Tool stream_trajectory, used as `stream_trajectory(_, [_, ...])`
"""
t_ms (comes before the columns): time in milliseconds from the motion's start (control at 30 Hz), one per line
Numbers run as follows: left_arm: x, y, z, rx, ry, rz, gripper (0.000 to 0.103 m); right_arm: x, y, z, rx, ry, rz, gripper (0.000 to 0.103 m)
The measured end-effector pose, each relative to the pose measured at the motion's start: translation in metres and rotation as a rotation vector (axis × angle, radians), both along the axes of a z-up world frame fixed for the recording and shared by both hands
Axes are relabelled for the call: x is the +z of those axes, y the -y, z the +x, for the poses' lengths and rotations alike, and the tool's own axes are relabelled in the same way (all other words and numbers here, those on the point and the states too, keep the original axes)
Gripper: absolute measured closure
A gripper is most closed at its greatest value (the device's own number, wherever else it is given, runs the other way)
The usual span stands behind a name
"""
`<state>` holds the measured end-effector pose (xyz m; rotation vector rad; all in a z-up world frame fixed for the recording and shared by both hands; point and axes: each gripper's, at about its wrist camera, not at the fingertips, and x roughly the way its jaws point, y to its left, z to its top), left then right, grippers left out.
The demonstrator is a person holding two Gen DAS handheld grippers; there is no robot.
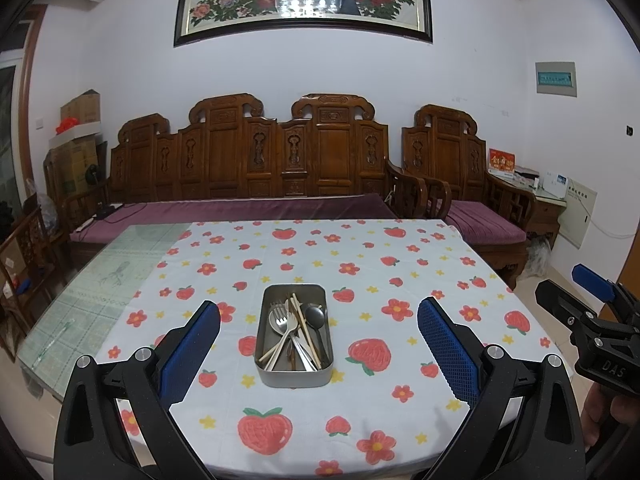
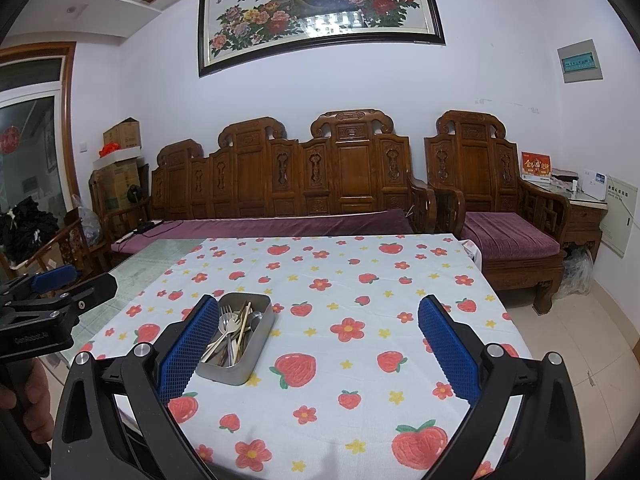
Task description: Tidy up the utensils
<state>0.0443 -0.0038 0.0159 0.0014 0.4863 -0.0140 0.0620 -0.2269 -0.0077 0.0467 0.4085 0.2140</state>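
A rectangular metal tin (image 1: pixel 294 376) sits on the strawberry-print tablecloth (image 1: pixel 360 264). In it lie a fork (image 1: pixel 280 316), a dark spoon (image 1: pixel 315 316), wooden chopsticks (image 1: pixel 306 330) and other cutlery, piled together. My left gripper (image 1: pixel 319 318) is open and empty, held above the near table edge with the tin between its fingers' lines of sight. My right gripper (image 2: pixel 319 316) is open and empty, to the right of the tin (image 2: pixel 240 368), whose left side its left finger (image 2: pixel 188 352) partly hides. Each gripper shows at the edge of the other's view.
The cloth (image 2: pixel 360 280) covers most of the table; a bare glass strip (image 1: pixel 92 292) runs along its left side. A carved wooden sofa (image 1: pixel 248 160) and armchair (image 1: pixel 460 168) stand behind the table. Tiled floor (image 2: pixel 580 340) lies to the right.
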Motion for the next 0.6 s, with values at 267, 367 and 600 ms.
stream_trajectory(267, [-0.001,-0.0005,-0.0003,0.0,0.0,0.0,0.008,-0.0001,0.0003,-0.0004,0.0,0.001,-0.001,0.003])
stream_trajectory(367, [-0.0013,-0.0005,-0.0004,0.0,0.001,0.001,0.008,-0.0006,0.001,-0.001,0.001,0.0,0.0,0.003])
stream_trajectory(600, [-0.0013,0.0,-0.0002,0.0,-0.001,0.001,0.008,0.0001,0.0001,0.0,0.0,0.001,0.0,0.003])
